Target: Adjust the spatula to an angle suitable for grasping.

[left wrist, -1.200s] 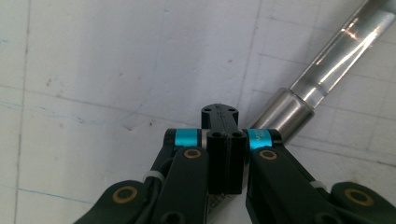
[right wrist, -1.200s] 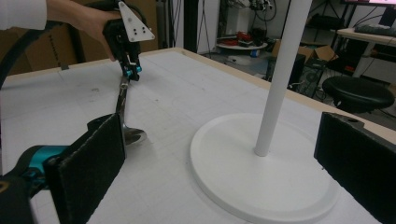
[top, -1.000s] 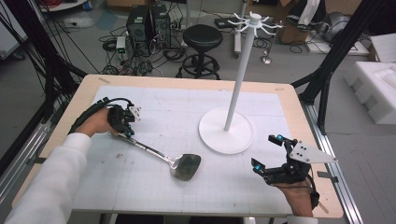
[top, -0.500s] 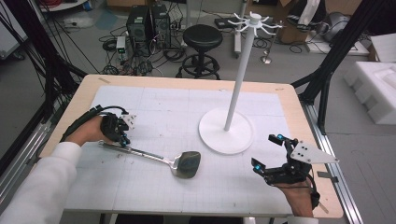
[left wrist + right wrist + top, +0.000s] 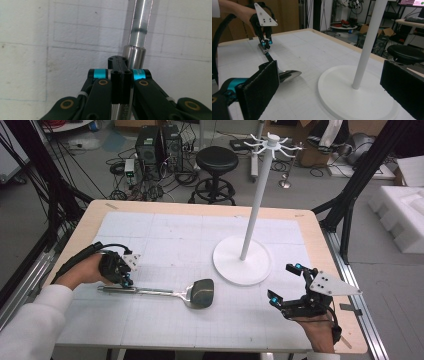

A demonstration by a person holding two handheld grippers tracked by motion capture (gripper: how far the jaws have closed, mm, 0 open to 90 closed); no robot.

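Observation:
A metal spatula (image 5: 150,292) lies flat on the white gridded mat, its dark head (image 5: 201,293) pointing right. My left gripper (image 5: 123,280) points down on the handle near its left end and is shut on it. In the left gripper view the closed jaws (image 5: 120,75) sit over the shiny handle (image 5: 139,27). The right gripper view shows the left gripper (image 5: 265,43) and the spatula head (image 5: 288,74). At the near right my right gripper (image 5: 284,283) stands wide open and empty, its pads (image 5: 260,92) well apart.
A white stand (image 5: 256,205) with hooked arms on top rises from a round base (image 5: 243,266) right of centre, between the spatula head and my right gripper. The wooden table edge (image 5: 320,240) frames the mat. A black stool (image 5: 217,160) and cables lie on the floor beyond the table.
My left hand has moved toward the near left with the handle, so the spatula swung from a diagonal to almost parallel with the front edge. The right gripper kept still.

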